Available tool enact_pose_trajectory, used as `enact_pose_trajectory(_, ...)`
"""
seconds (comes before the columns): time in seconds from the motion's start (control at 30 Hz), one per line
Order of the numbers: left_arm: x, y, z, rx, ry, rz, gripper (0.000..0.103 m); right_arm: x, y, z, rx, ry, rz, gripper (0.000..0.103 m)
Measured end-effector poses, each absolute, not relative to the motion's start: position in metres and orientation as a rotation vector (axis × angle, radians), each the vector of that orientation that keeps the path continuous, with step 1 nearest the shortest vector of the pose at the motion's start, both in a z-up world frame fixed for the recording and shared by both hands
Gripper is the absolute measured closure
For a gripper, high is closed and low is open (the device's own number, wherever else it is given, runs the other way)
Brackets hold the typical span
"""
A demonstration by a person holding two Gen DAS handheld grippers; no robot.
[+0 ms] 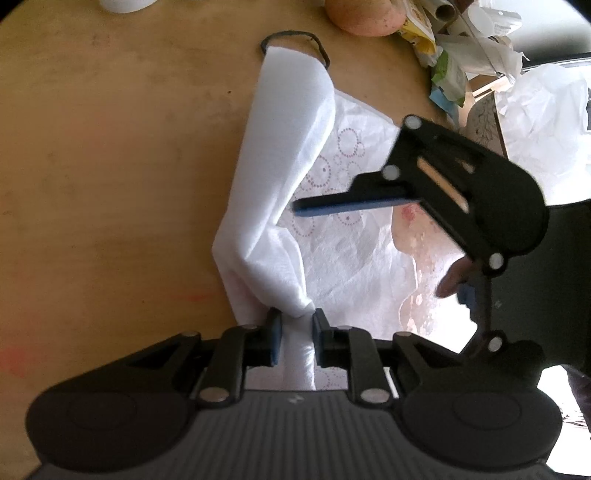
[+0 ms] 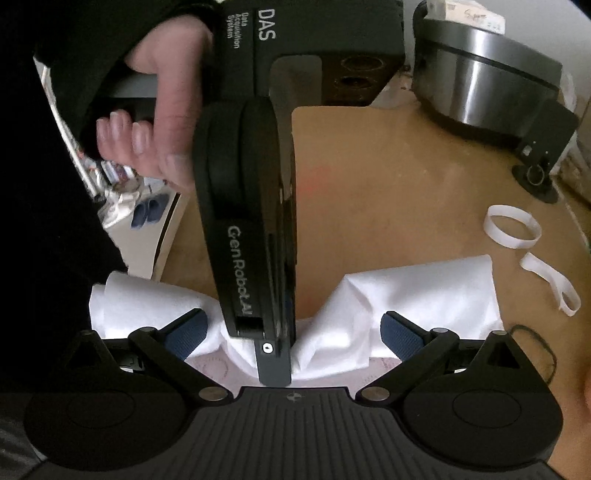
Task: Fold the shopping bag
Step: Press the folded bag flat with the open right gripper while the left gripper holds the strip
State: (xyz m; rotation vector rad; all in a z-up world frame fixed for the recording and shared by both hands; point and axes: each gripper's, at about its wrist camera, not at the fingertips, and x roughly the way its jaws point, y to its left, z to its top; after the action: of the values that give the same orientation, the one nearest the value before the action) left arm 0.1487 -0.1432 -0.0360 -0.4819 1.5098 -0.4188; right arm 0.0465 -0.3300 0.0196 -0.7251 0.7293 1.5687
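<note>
Left tongs (image 1: pixel 295 334) were clamped on a bunched fold of the white shopping bag (image 1: pixel 280 192), the blue pads pressing the cloth from both sides. Right tongs (image 2: pixel 291 334) stood wide apart with nothing gripped; in the left wrist view they showed from the side over the bag's printed panel, clear of the cloth.

Biggest of all was the tan wooden counter (image 1: pixel 110 166), which carried everything. On it lay the shopping bag, partly folded: a long white roll of fabric ran from the left tongs up toward a dark cord handle (image 1: pixel 295 37) at the far end, while a flatter layer printed with dotted circles spread beside the roll. From the right wrist view the bag lay crumpled just past the tongs, with the body of the left gripper crossing above it, held by a hand (image 2: pixel 162 110) in a dark sleeve.

Farther back on the counter sat a round steel cooker (image 2: pixel 487 77). A heap of papers and wrappers (image 1: pixel 461 55) crowded one edge, next to a pinkish rounded object (image 1: pixel 362 18). Smallest were two white strip loops (image 2: pixel 511 225) lying near the bag's corner, apart from it.
</note>
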Motion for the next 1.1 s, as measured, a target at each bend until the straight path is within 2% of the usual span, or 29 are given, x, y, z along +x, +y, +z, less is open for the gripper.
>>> enact_pose_trajectory(0.43, 0.139, -0.138, -0.036, -0.508, 1.489, -0.409, 0.083, 0.035, -0.321, -0.014, -0.83, 0.697, 1.545, 0.0)
enact_pose_trajectory(0.53, 0.132, -0.13, -0.033, -0.516, 1.477, -0.389, 0.074, 0.036, -0.326, -0.021, -0.792, 0.677, 1.541, 0.0)
enact_pose_trajectory(0.73, 0.114, -0.097, -0.026, -0.61, 1.407, -0.357, 0.064, 0.037, -0.329, -0.022, -0.776, 0.675, 1.531, 0.0)
enact_pose_trajectory(0.9, 0.103, -0.067, -0.033, -0.717, 1.375, -0.316, 0.062, 0.039, -0.332, -0.024, -0.773, 0.675, 1.528, 0.0)
enact_pose_trajectory(1.1, 0.107, -0.071, -0.039, -0.809, 1.348, -0.326, 0.059, 0.039, -0.325, -0.023, -0.773, 0.681, 1.517, 0.0)
